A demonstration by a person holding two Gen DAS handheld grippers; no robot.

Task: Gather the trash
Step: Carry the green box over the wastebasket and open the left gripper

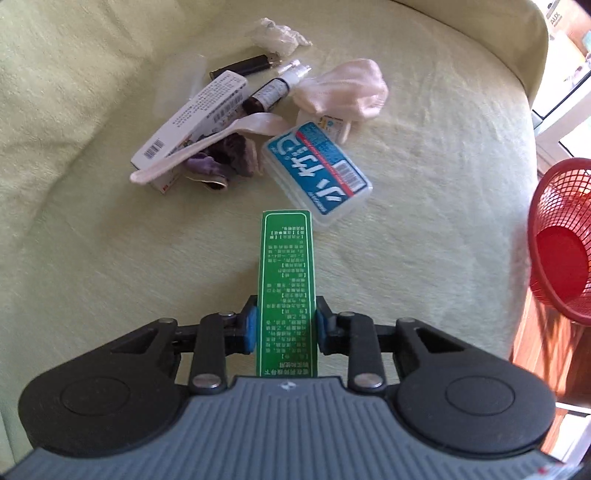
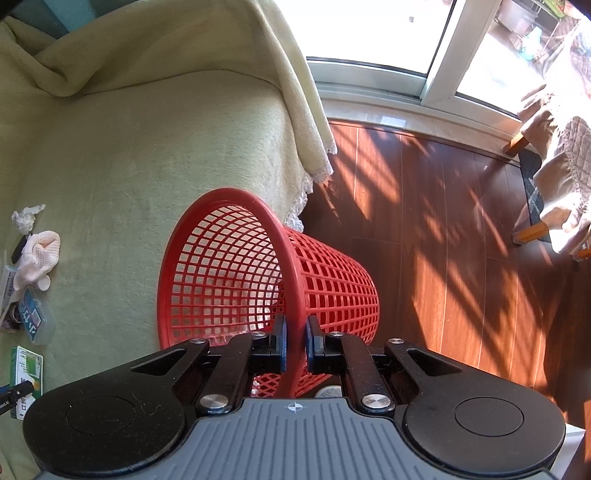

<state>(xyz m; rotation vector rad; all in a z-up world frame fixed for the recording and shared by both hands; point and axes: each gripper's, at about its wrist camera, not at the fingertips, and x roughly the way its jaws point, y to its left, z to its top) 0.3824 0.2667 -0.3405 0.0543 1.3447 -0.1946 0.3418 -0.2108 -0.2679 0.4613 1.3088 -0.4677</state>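
We find the left tool (image 1: 286, 326) pinching a flat green carton (image 1: 289, 291) printed in white, raised over a pale green plush sofa cover (image 1: 424, 221). Beyond it lies a heap: a clear blue-labelled case (image 1: 317, 173), a white barcoded box (image 1: 192, 122), a dark vial (image 1: 267, 96), a black stick (image 1: 243, 66), crumpled tissue (image 1: 277, 35) and a knitted glove (image 1: 343, 92). The right tool (image 2: 295, 341) grips the rim of a tilted red mesh basket (image 2: 221, 266). Only the right wrist view shows the wooden floor (image 2: 443, 240) and window frame (image 2: 436, 48).
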